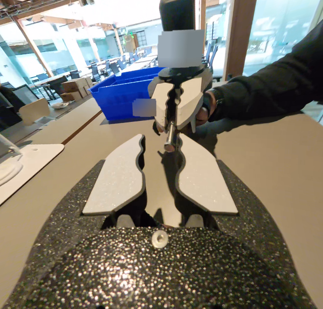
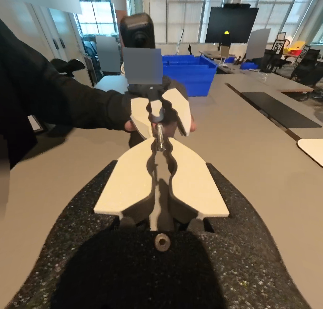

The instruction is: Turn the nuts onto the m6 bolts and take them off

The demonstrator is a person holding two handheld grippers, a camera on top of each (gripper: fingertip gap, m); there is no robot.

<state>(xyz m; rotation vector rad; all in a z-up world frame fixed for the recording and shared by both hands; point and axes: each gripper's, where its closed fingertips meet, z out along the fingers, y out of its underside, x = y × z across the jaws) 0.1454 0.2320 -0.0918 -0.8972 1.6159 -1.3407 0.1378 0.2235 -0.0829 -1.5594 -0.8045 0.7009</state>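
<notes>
A silver M6 bolt (image 1: 170, 134) is held level above the grey table (image 1: 262, 160). My right gripper (image 2: 161, 140) is shut on one end of the bolt (image 2: 160, 138), and in the left wrist view it (image 1: 171, 125) faces my left gripper. My left gripper (image 1: 161, 139) is open. The bolt's free end sits between its fingertips, close to the right one. In the right wrist view the left gripper (image 2: 167, 131) has its fingers spread around that far end. I cannot tell whether a nut sits on the bolt.
A blue bin (image 1: 122, 97) stands on the table behind the grippers and also shows in the right wrist view (image 2: 190, 77). A white board (image 1: 35, 159) with a clear container (image 1: 8, 157) lies to one side. A black mat (image 2: 279, 111) lies farther off. Gloved hands and dark sleeves hold both grippers. Both grippers' tips are close together, under 4 cm apart.
</notes>
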